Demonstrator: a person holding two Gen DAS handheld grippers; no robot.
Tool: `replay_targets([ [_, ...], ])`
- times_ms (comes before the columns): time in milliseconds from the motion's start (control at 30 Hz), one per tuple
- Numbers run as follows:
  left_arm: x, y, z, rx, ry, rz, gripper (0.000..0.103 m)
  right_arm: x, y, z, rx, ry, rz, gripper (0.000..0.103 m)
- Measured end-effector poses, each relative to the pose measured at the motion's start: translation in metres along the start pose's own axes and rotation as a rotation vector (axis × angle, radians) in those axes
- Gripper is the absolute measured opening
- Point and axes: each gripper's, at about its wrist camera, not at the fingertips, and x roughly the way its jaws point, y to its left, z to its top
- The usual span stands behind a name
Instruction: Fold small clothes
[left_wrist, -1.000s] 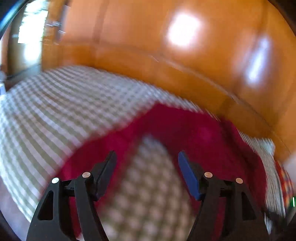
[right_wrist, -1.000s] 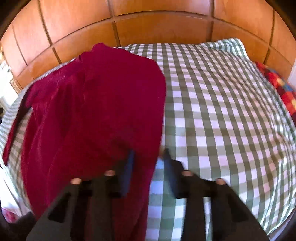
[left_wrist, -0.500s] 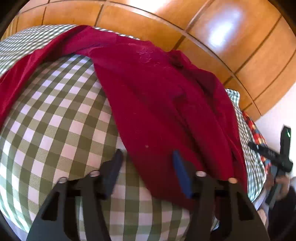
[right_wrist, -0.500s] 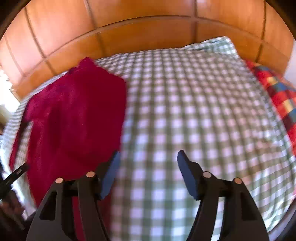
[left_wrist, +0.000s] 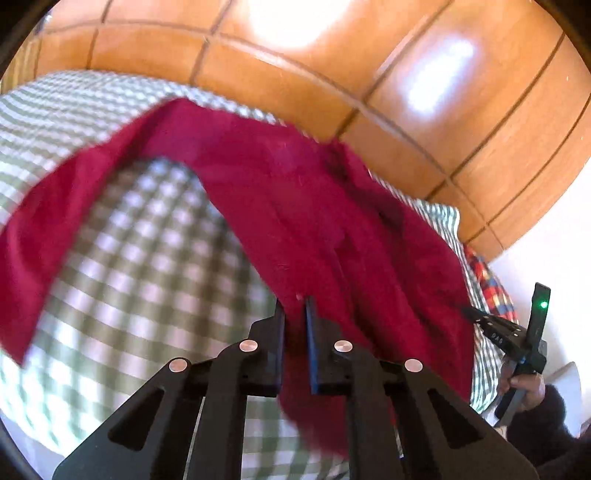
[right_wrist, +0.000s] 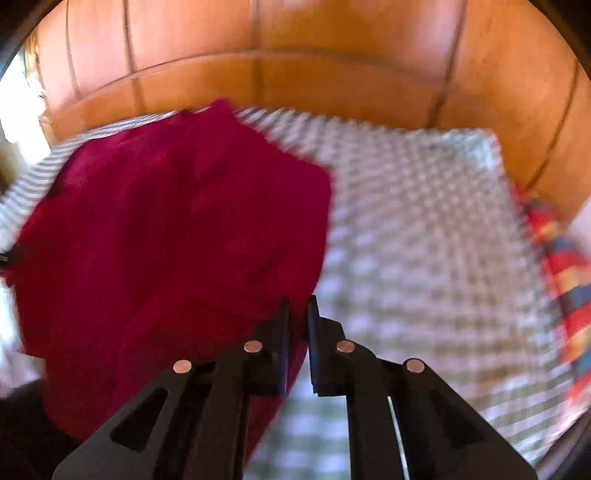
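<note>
— Cloth first: where does the red garment (left_wrist: 295, 221) lie?

— Spread over the green-checked bedcover (left_wrist: 155, 258). In the left wrist view it runs from the upper left of the frame down to the lower right, with a long strip trailing off to the far left edge. In the right wrist view the same garment (right_wrist: 166, 229) fills the left half of the frame, and the bedcover (right_wrist: 424, 240) takes up the right half.

— And the left gripper (left_wrist: 294, 306)?

— Its jaws are closing, nearly together, and an edge of the red fabric sits pinched between them at lower centre.

— The right gripper (right_wrist: 298, 304)?

— Jaws drawn close with the garment's right-hand edge between them, low in the frame. That view is blurred, so the hold reads less sharply than on the left.

— Anything else in sight?

— Wooden headboard (left_wrist: 332, 74) curves across the top of both views. A red, blue and yellow plaid cloth (right_wrist: 561, 266) lies along the right edge of the bed. At the lower right of the left wrist view the right gripper (left_wrist: 467, 312) shows again, its tip at the garment's edge, held by a hand (left_wrist: 526, 387) in a dark sleeve
</note>
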Motion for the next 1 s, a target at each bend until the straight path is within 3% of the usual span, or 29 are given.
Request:
replay_targets([
  [133,-0.013,0.031,0.018,-0.049,-0.044,0.128,0.008,0.028,-0.053,0.025,-0.032,-0.008,-0.323,0.007],
  [200,-0.015,0.047,0.018,-0.079,-0.050,0.158,0.008,0.040,-0.077,0.034,-0.006,0.014,-0.390,0.008],
  [267,-0.012,0.053,0.013,-0.065,-0.036,0.181,0.008,0.047,-0.100,0.036,0.056,0.050,-0.329,0.023],
  [300,-0.008,0.053,0.010,-0.044,-0.031,0.214,0.008,0.044,-0.104,0.033,0.090,0.058,-0.324,0.049],
  [333,-0.004,0.054,0.007,-0.038,-0.022,0.225,0.008,0.035,-0.106,0.028,0.131,0.035,-0.299,0.060],
  [433,0.003,0.050,-0.003,-0.006,-0.012,0.234,0.008,0.011,-0.085,0.006,0.163,0.029,-0.179,0.070],
  [500,0.006,0.049,-0.007,0.004,0.000,0.219,0.008,-0.002,-0.064,-0.024,0.213,0.089,0.048,0.070],
  [600,0.005,0.050,-0.009,0.007,-0.001,0.206,0.008,-0.012,-0.023,-0.061,0.199,0.167,0.243,0.070],
  [700,0.002,0.052,-0.008,-0.008,-0.012,0.198,0.008,-0.014,0.027,-0.087,0.161,0.220,0.345,0.065],
  [767,-0.002,0.049,-0.008,-0.002,-0.019,0.200,0.008,-0.020,0.050,-0.092,0.072,0.180,0.270,0.050],
  [833,-0.007,0.048,-0.008,-0.002,-0.021,0.188,0.008,-0.025,0.058,-0.090,0.052,0.168,0.295,0.008],
  [1000,-0.031,0.039,-0.008,0.021,-0.018,0.150,0.008,-0.065,0.040,-0.079,0.000,0.112,0.335,0.007],
])
